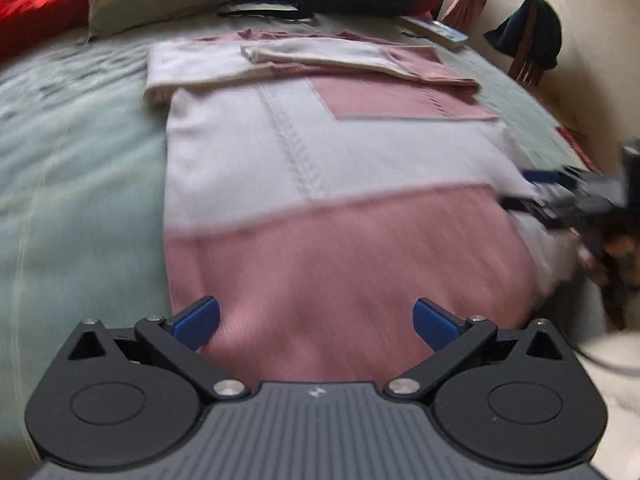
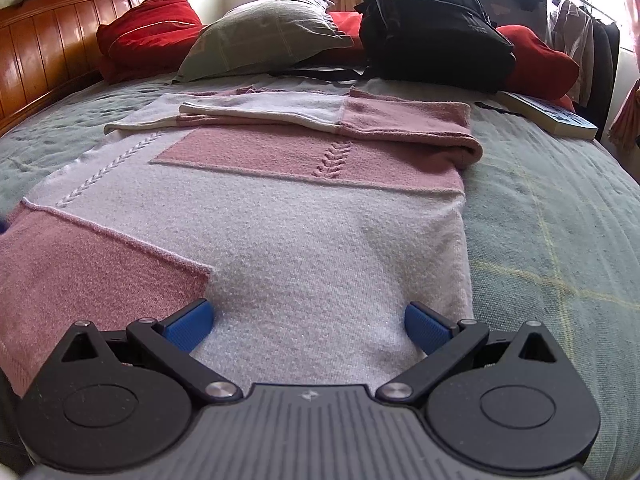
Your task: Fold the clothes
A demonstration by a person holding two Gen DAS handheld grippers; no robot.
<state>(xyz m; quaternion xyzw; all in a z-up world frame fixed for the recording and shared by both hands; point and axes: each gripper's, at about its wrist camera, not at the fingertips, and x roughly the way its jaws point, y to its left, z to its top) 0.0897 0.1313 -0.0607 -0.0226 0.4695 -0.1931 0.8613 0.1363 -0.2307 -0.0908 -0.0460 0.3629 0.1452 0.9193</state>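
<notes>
A pink and white knit sweater (image 1: 320, 160) (image 2: 304, 216) lies flat on the bed, both sleeves folded across its far part. My left gripper (image 1: 316, 322) hovers open over the pink hem band near the front edge, nothing between its blue fingers. My right gripper (image 2: 308, 324) is open over the white part of the hem, near the sweater's right side edge. In the blurred left wrist view the right gripper (image 1: 560, 196) shows at the sweater's right edge.
A pale green quilt (image 2: 552, 216) covers the bed. At the far end sit a grey pillow (image 2: 264, 36), red cushions (image 2: 156, 28), a black backpack (image 2: 432, 24) and a book (image 2: 552, 116). A wooden headboard (image 2: 36, 56) stands left; a chair (image 1: 528, 40) stands by the wall.
</notes>
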